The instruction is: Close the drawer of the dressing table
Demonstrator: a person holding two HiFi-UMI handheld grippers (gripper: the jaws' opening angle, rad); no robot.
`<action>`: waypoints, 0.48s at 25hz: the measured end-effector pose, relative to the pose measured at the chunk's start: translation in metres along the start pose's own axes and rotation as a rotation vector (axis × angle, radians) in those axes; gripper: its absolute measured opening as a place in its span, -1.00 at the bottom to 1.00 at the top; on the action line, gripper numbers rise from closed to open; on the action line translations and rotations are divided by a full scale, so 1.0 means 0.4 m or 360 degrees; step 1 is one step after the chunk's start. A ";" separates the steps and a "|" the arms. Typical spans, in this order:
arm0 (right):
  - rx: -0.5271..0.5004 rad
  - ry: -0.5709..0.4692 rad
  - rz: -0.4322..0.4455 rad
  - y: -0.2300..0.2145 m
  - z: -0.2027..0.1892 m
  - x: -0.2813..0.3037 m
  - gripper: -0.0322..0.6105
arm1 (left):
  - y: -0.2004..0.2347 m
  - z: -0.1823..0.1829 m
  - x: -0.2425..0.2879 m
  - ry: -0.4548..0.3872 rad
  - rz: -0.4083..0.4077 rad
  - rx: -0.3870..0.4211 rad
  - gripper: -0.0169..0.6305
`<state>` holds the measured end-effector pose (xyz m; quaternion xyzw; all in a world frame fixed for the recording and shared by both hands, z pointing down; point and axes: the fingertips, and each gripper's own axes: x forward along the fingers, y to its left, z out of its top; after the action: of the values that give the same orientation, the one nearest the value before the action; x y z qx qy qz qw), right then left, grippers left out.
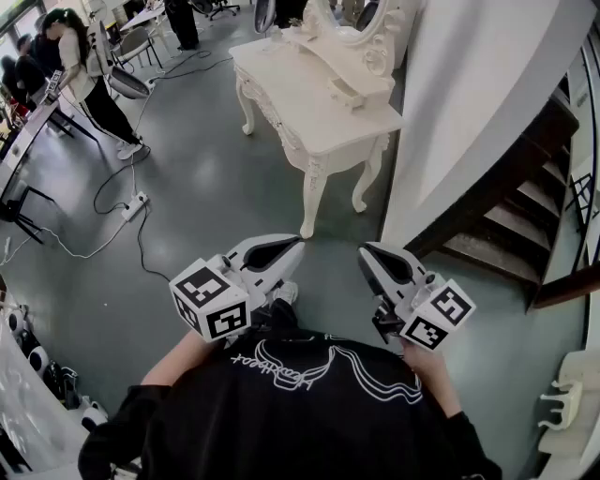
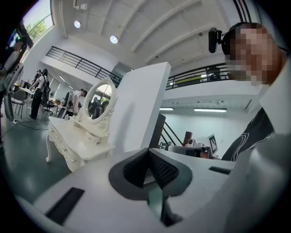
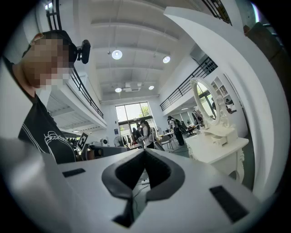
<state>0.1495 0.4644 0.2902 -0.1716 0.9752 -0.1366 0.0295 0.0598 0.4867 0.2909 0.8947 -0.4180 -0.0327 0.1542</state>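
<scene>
Grey hall floor [image 1: 206, 216]. The dressing table [image 1: 319, 103] lies lengthwise along the white wall [image 1: 469, 103], apparently fronting left. The left gripper [image 1: 295, 243] and right gripper [image 1: 367, 251] have their jaws together, empty.

two grippers out front: left gripper [image 1: 294, 247], right gripper [image 1: 367, 252]. one marker cube on each, so that's two: left cube [image 1: 211, 300], right cube [image 1: 439, 317]. one dressing table [image 1: 309, 108] ahead, three table legs [image 1: 311, 202] showing. one oval mirror [image 1: 352, 23] at its back edge, one small drawer [image 1: 349, 94] on its top, near the right edge. one staircase [image 1: 525, 211] over on the right. one power strip [image 1: 134, 204] on the floor, toward the left edge. people [image 1: 80, 61] at the floor's far left corner: at least three, hard to count more.
</scene>
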 end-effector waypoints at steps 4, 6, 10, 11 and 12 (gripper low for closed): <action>-0.0018 0.0005 0.0008 0.013 0.010 0.003 -0.89 | -0.005 0.022 -0.011 -0.0024 0.0005 0.0022 -0.93; -0.0025 0.0009 0.0014 0.017 0.013 0.003 -0.89 | -0.007 0.027 -0.014 -0.0028 0.0017 0.0041 -0.93; -0.0013 0.0024 0.0033 0.022 0.017 0.007 -0.89 | -0.009 0.047 -0.021 -0.0076 0.0017 0.0068 -0.93; -0.0014 0.0022 0.0041 0.023 0.020 0.008 -0.89 | -0.012 0.054 -0.023 -0.0101 0.0000 0.0066 -0.93; -0.0018 0.0017 0.0047 0.024 0.024 0.009 -0.89 | -0.017 0.060 -0.025 -0.0120 -0.0022 0.0063 -0.93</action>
<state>0.1440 0.4695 0.2784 -0.1567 0.9785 -0.1314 0.0252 0.0539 0.4925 0.2654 0.8986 -0.4179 -0.0590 0.1203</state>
